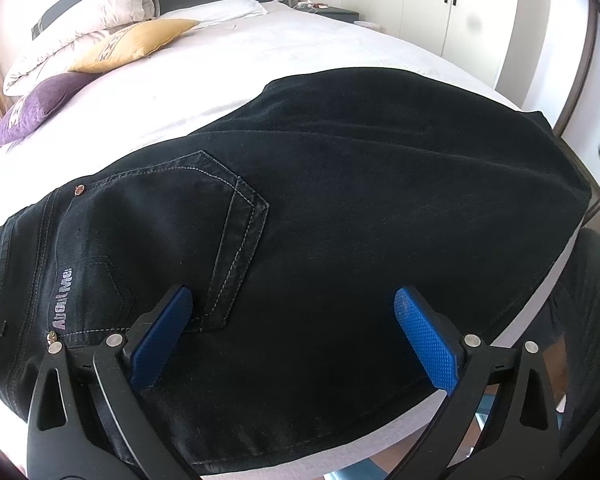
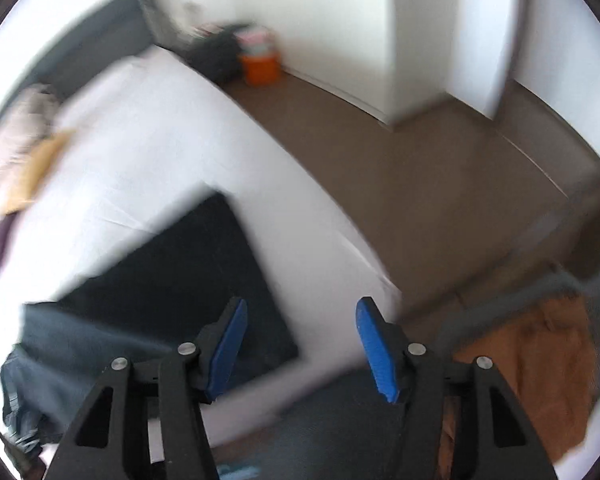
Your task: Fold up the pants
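Observation:
Black jeans (image 1: pixel 340 200) lie folded flat on the white bed (image 1: pixel 260 56), back pocket and waistband at the left. My left gripper (image 1: pixel 292 300) is open and empty, its blue pads (image 1: pixel 424 340) just above the jeans near the pocket. In the blurred right wrist view the jeans (image 2: pixel 180 272) lie at the bed's near corner. My right gripper (image 2: pixel 302 316) is open and empty, raised above the bed edge (image 2: pixel 332 272) beside the jeans.
A yellow cushion (image 1: pixel 136 42), a purple cushion (image 1: pixel 36 108) and pillows lie at the bed's head. Brown floor (image 2: pixel 440 184), white wardrobes (image 2: pixel 400 20), an orange bin (image 2: pixel 260 66) and a brown cloth (image 2: pixel 532 360) lie right of the bed.

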A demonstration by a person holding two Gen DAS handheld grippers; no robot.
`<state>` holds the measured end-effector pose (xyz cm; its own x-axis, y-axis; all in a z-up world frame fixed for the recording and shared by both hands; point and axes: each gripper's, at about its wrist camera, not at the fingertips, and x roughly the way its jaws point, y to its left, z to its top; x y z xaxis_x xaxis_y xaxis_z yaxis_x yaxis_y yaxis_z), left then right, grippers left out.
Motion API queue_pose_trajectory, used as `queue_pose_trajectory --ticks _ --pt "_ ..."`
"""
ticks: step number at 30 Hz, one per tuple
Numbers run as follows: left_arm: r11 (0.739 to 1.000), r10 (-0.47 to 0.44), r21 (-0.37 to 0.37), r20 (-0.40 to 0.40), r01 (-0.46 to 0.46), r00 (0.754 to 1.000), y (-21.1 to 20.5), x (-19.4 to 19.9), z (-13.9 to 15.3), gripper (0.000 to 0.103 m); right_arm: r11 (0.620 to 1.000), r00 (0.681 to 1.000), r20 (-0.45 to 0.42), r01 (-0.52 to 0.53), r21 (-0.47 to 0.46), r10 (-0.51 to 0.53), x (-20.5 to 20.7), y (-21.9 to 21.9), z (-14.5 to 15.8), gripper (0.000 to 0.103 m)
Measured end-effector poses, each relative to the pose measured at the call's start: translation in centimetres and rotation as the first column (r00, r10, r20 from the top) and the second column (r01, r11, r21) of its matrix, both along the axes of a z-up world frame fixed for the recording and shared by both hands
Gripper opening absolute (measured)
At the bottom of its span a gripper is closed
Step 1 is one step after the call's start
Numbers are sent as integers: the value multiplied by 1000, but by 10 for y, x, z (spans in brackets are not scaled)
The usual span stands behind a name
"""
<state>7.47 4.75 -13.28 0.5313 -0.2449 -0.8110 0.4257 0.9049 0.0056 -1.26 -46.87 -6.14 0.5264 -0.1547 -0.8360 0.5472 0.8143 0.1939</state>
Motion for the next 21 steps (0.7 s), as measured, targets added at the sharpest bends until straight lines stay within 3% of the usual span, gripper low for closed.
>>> queue_pose_trajectory --ticks 1,3,5,9,12,13,14,16,17,21 --pt "1000 -1 2 2 1 1000 0 0 0 103 996 995 43 -85 1 85 12 10 10 60" --pt "1000 0 -2 1 0 1000 0 1 -1 103 961 957 91 -277 -8 277 43 41 22 60" --pt "1000 2 -5 1 -2 1000 1 0 -1 103 898 892 126 -440 16 435 77 72 22 60" --pt "1000 -1 -6 -1 1 1000 3 -2 -1 103 804 806 115 -590 71 581 131 120 8 47" --pt "1000 -12 -5 -5 12 1000 4 -2 -1 103 762 761 49 -647 -19 647 157 140 -2 46" --pt "1000 -18 -7 -7 17 1000 5 -2 -1 103 724 723 33 -688 -42 690 161 147 -5 46" --pt "1000 -22 -8 -9 22 1000 5 -2 -1 103 661 663 -6 -746 -82 748 164 155 -9 46" --pt "1000 -28 -13 -7 28 1000 6 -2 -2 103 577 591 -89 -805 -140 802 162 163 -17 46" --pt "999 -28 -17 -6 28 1000 7 -2 -2 103 517 534 -129 -843 -148 835 162 167 -20 46" --pt "999 -22 -24 2 22 1000 7 -3 -4 103 400 426 -202 -903 -157 882 164 174 -27 46"
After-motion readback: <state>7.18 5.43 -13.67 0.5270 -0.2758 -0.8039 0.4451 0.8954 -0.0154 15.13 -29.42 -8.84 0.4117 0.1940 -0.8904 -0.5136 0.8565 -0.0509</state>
